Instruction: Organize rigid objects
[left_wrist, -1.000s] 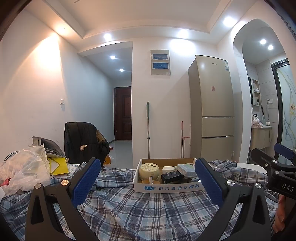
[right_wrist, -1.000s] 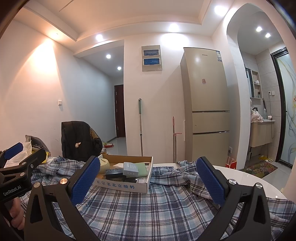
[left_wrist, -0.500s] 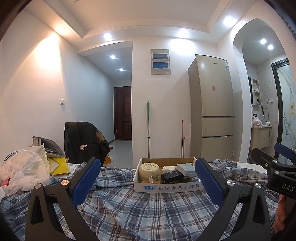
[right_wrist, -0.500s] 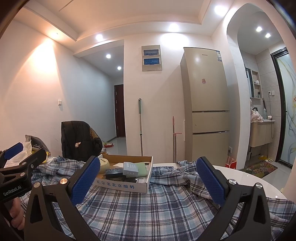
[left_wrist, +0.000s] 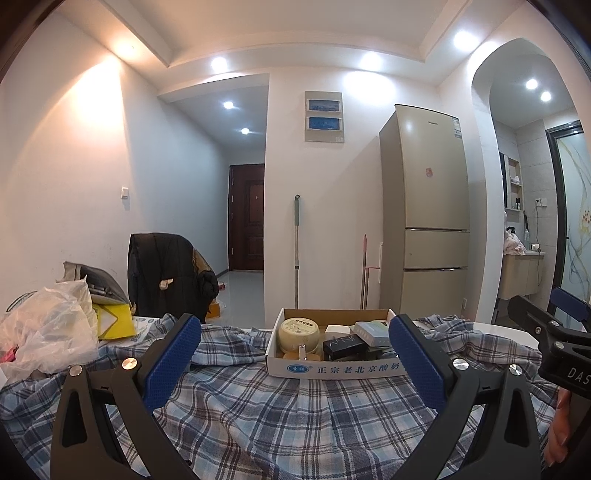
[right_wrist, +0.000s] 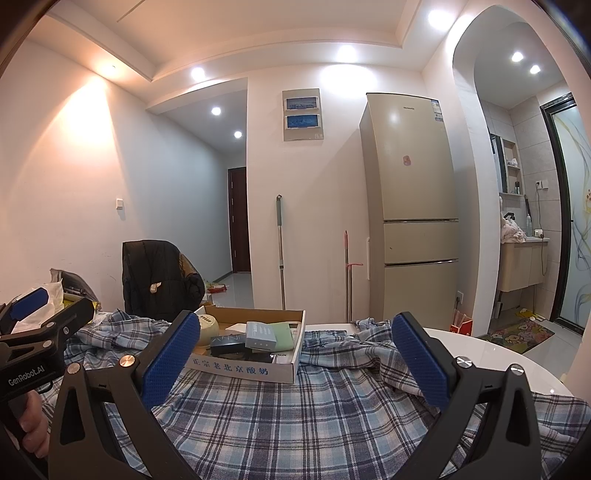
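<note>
A shallow cardboard box (left_wrist: 332, 369) with blue Chinese print sits on a blue plaid cloth (left_wrist: 295, 417); it also shows in the right wrist view (right_wrist: 240, 367). Inside it are a round cream tin (left_wrist: 298, 334), a black flat box (left_wrist: 345, 347) and a grey-white packet (left_wrist: 371, 332). My left gripper (left_wrist: 295, 354) is open and empty, a little in front of the box. My right gripper (right_wrist: 295, 354) is open and empty, to the right of the box.
A clear plastic bag (left_wrist: 44, 336) and a yellow packet (left_wrist: 112, 321) lie at the left. A chair with a black jacket (left_wrist: 166, 273) stands behind the table. The white table edge (right_wrist: 498, 358) shows at the right. A fridge (left_wrist: 424, 221) stands behind.
</note>
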